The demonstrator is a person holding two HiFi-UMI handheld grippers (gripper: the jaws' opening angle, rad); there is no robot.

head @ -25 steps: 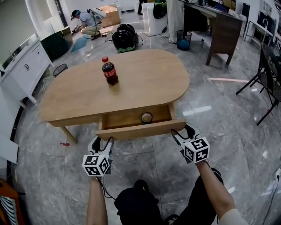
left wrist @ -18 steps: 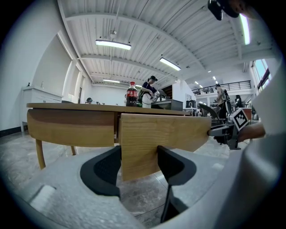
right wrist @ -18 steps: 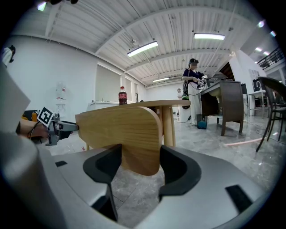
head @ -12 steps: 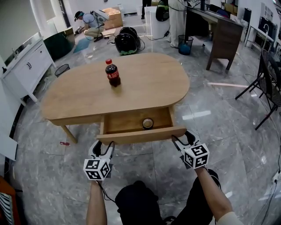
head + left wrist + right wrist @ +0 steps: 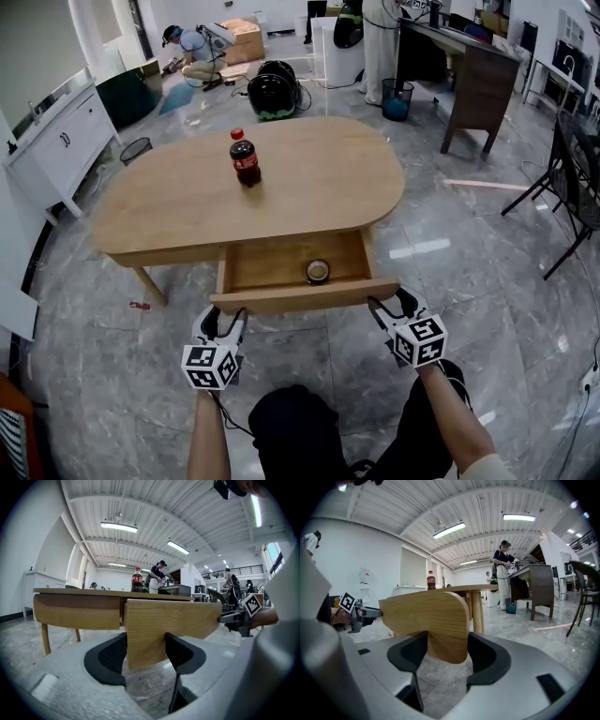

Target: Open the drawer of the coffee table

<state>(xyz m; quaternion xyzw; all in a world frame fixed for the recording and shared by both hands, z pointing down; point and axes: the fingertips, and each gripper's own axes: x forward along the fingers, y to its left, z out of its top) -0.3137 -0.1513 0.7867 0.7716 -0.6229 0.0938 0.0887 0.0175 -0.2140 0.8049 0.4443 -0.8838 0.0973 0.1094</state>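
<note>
Dimly — round thing point(image 5: 317, 271) in drawer point(image 5: 302, 296)

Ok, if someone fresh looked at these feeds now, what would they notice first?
The open drawer of the oval coffee table, with its drawer front held near each end by the left claw and right claw. Then the red-capped cola bottle upright on the tabletop, and a small round object lying in the drawer's right part.

Pale oak grain runs across desk point(image 5: 309, 178) and drawer point(image 5: 300, 296); bottle point(image 5: 246, 159) shows dark cola, red cap; floor point(image 5: 469, 272) is grey veined marble; left tongs point(image 5: 222, 315) and right tongs point(image 5: 389, 300) carry black-and-white squared cubes.
</note>
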